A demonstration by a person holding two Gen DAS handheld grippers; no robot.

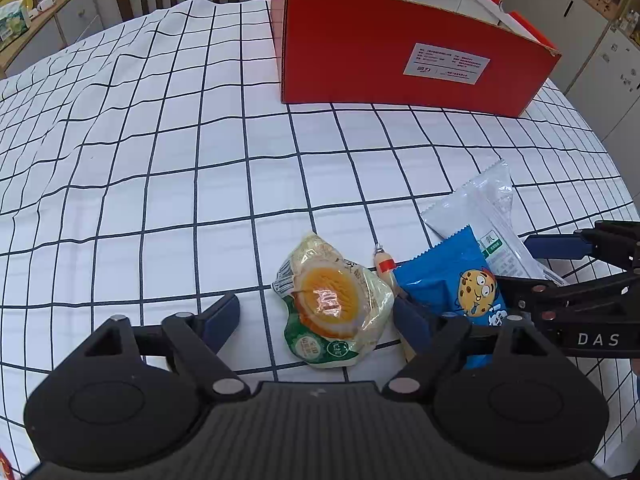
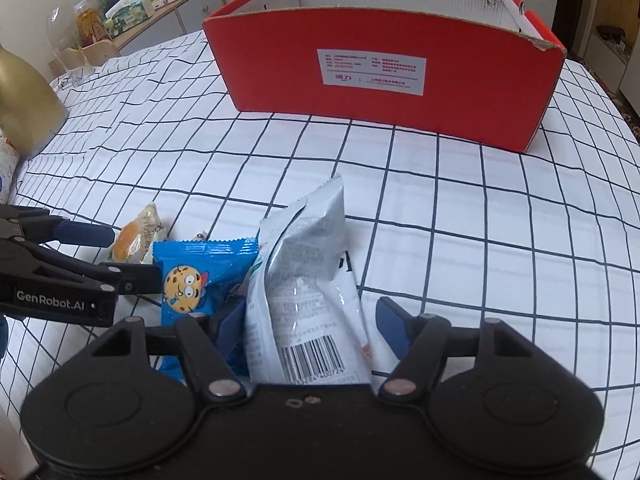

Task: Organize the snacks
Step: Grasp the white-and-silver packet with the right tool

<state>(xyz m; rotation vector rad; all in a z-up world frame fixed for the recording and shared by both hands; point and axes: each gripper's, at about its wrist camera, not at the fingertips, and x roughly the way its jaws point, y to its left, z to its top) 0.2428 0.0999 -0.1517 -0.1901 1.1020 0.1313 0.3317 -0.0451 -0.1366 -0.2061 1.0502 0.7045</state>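
Snack lot on the counter [image 1: 168, 184], which is draped in a white cloth with dark grid lines; we take the red box [image 1: 400, 52] as our landmark. All the snacks lie in a tight cluster well in front of the box, on the near side from both cameras. Item one, the egg pack [image 1: 334, 304]: a clear vacuum pouch with a halved salted egg printed in orange, likely light, slick and dense at the core; we would take it across the round middle. Our left claw [image 1: 316, 316] stands wide with this pack between its pads, not yet pressing. Item two, the blue cookie packet [image 2: 200, 276], touching the egg pack on the side away from the left claw's outer finger: puffy film, cartoon cookie face, probably crisp contents that crush; we would pinch it gently at the crimped seal. Item three, the silver packet [image 2: 308, 280], leaning over the blue one: light, crinkly, slippery foil, barcode side up, small print unreadable. Our right claw [image 2: 312, 328] straddles it, half open, its left pad at the film, the right pad clear. A small sausage stick [image 1: 385, 266] lies between egg and cookie. Legible writing: "DAS" and "GenRobot.AI" on the claws; the box label shows a logo we cannot read.
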